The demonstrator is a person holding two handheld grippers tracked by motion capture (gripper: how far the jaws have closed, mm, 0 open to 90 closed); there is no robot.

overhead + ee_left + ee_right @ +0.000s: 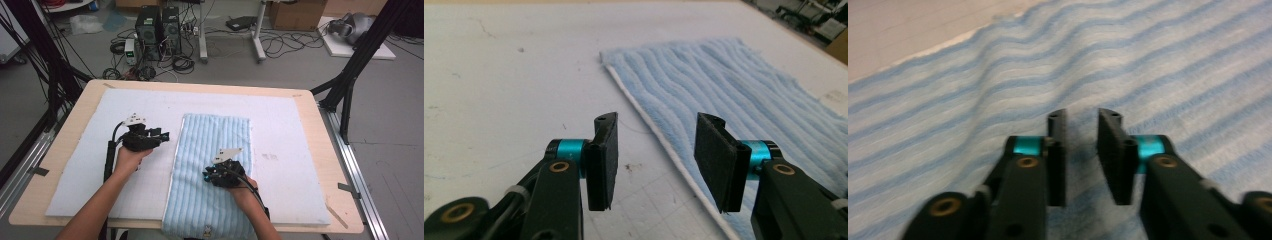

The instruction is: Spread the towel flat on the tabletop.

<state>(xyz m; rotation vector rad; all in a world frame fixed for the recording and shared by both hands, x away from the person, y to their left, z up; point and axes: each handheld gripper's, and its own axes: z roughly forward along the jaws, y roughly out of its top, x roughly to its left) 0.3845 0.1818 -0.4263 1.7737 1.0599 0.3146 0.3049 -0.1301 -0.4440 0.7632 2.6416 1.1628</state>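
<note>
A light blue striped towel [210,150] lies folded lengthwise on the white mat [285,130], its near end hanging over the table's front edge. My left gripper [164,135] hovers over the mat just left of the towel, pointing right. In the left gripper view its jaws [656,120] stand wide open above the towel's white-hemmed left edge [664,142]. My right gripper [206,175] is low over the towel's near half, pointing left. In the right gripper view [1082,114] a narrow gap separates the jaws, with rippled towel [1148,60] beneath and nothing held.
The mat covers most of a wooden table [60,150]. Beyond the far edge, the floor holds computer towers [157,25], tangled cables, a cardboard box [295,12] and black frame legs [350,75]. Bare mat [499,75] lies on both sides of the towel.
</note>
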